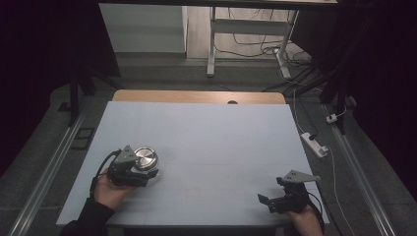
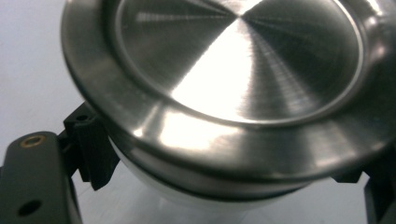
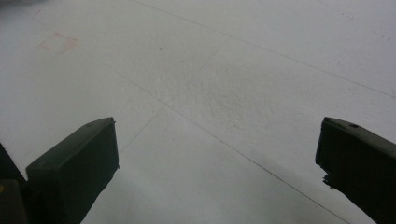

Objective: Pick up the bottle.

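One round jar (image 1: 145,161), brushed-steel lid, whitish body, near-left on pale foam-textured table (image 1: 206,142). Left gripper (image 1: 140,173) clamped on jar body. Right gripper (image 1: 275,196) jaws spread wide, nothing between, well apart from jar.

Wide bare table (image 1: 206,142) between the claws; only the steel-lidded jar (image 1: 145,158) stands at its left.

Steel-lidded clear jar (image 1: 145,160) upright at table's left.
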Demonstrator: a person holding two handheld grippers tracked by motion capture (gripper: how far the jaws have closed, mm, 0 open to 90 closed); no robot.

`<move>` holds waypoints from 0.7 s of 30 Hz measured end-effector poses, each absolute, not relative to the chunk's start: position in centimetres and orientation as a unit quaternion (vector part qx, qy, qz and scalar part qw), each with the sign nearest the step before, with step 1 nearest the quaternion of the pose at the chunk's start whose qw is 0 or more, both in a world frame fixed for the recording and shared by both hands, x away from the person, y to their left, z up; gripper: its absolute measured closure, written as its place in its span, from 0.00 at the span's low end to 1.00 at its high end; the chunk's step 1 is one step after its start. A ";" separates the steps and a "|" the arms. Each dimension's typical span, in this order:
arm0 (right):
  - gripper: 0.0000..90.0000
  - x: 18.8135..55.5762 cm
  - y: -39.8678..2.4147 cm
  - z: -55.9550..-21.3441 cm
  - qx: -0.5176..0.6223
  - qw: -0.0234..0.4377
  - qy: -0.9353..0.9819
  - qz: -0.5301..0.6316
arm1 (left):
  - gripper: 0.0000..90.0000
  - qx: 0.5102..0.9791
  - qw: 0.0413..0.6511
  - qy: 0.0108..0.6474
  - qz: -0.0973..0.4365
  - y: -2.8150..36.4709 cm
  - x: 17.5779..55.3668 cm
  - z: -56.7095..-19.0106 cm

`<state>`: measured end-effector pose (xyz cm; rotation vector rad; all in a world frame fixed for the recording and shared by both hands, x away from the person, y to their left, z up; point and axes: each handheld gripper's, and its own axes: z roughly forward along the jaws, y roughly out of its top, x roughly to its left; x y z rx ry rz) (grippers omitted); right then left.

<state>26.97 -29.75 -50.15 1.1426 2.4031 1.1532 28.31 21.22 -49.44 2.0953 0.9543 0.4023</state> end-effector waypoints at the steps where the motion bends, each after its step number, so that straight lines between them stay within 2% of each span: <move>1: 0.00 27.0 -29.8 -50.2 0.391 0.119 0.822 0.396 | 0.17 0.828 0.392 0.369 0.157 20.7 28.6 -49.3; 21: 0.00 27.0 -29.9 -50.1 0.392 0.116 0.819 0.402 | 0.17 0.845 0.417 0.307 0.134 15.5 30.2 -47.3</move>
